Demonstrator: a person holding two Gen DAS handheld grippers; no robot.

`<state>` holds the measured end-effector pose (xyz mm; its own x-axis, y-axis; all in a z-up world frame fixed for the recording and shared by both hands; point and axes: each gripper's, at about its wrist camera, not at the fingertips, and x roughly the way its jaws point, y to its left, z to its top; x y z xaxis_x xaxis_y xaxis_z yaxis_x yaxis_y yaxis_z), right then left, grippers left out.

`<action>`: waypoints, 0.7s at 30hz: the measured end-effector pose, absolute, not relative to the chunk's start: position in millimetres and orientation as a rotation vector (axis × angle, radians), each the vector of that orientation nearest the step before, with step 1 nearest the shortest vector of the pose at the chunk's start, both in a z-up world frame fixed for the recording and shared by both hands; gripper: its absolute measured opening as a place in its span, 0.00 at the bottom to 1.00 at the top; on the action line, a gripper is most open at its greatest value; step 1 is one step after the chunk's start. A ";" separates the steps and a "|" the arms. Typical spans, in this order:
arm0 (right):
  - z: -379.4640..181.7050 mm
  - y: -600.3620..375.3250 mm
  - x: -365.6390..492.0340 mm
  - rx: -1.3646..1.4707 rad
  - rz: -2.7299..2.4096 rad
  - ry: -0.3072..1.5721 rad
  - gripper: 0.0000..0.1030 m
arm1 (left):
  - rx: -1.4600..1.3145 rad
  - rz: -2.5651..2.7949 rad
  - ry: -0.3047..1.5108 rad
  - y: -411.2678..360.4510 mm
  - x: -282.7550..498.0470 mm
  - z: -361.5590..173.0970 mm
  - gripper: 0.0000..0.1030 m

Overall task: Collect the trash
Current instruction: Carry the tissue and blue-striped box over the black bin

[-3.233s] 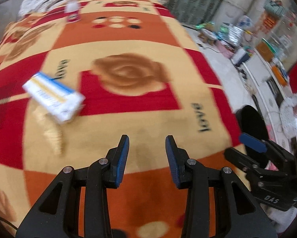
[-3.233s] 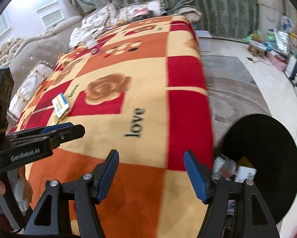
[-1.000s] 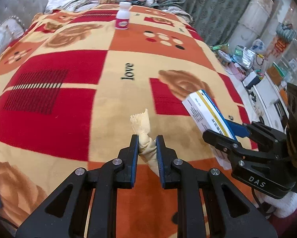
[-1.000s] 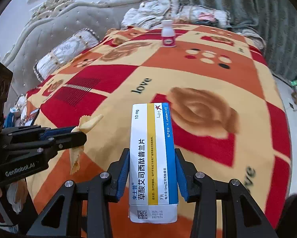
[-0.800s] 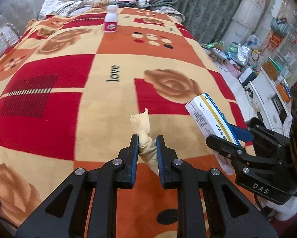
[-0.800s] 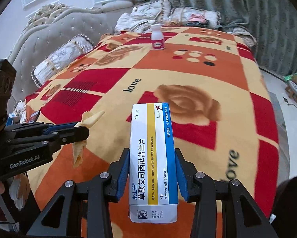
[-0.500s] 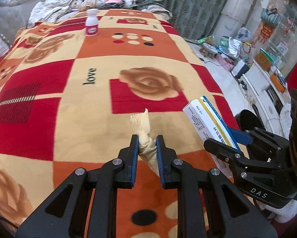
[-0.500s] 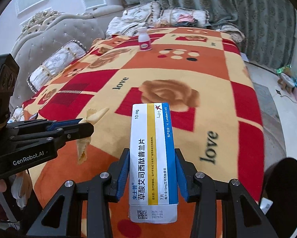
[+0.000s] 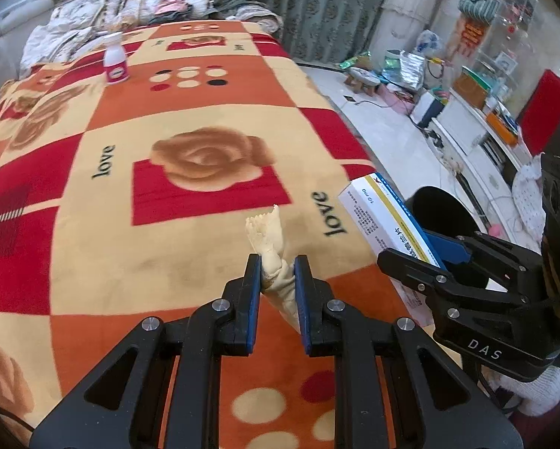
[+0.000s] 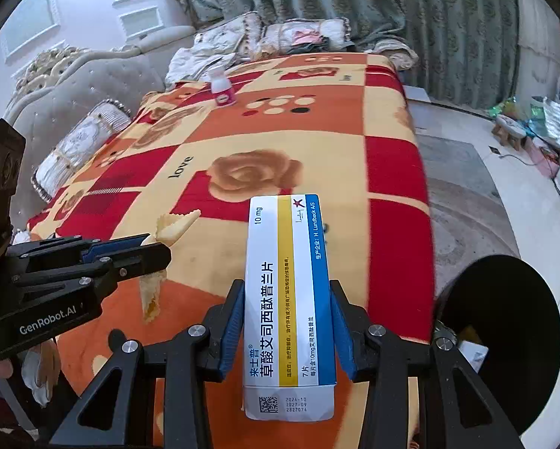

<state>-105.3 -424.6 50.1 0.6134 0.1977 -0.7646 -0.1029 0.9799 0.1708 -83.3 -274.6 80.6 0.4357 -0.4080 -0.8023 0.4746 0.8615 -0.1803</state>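
Note:
My left gripper (image 9: 277,267) is shut on a cream twisted wrapper (image 9: 270,241) and holds it above the patterned blanket (image 9: 190,119). The wrapper also shows in the right wrist view (image 10: 175,226), held by the left gripper (image 10: 156,247). My right gripper (image 10: 285,299) is shut on a white, yellow and blue medicine box (image 10: 287,299); the box shows in the left wrist view (image 9: 385,222) too. A black trash bin (image 10: 504,336) stands on the floor at the right, with some trash inside. It also shows beyond the box in the left wrist view (image 9: 441,211).
A small white bottle with a pink label (image 9: 115,63) stands at the far end of the blanket, also in the right wrist view (image 10: 222,89). Cushions (image 10: 78,146) and a grey sofa back line the left. Clutter covers the floor (image 9: 392,75) at the right.
Both grippers, holding the wrapper and the box, have swung right toward the bin; the bottle has drifted left and the bin has come further into view.

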 end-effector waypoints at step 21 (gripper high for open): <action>52.8 -491.7 -134.4 0.184 0.041 0.885 0.40 | 0.139 -0.678 0.987 -348.8 -96.1 79.6 0.15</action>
<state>-134.4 -491.7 52.8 0.6336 0.1120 -0.7656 0.0402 0.9834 0.1771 -96.1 -348.8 79.6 0.3656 -0.4647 -0.8065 0.5862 0.7880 -0.1883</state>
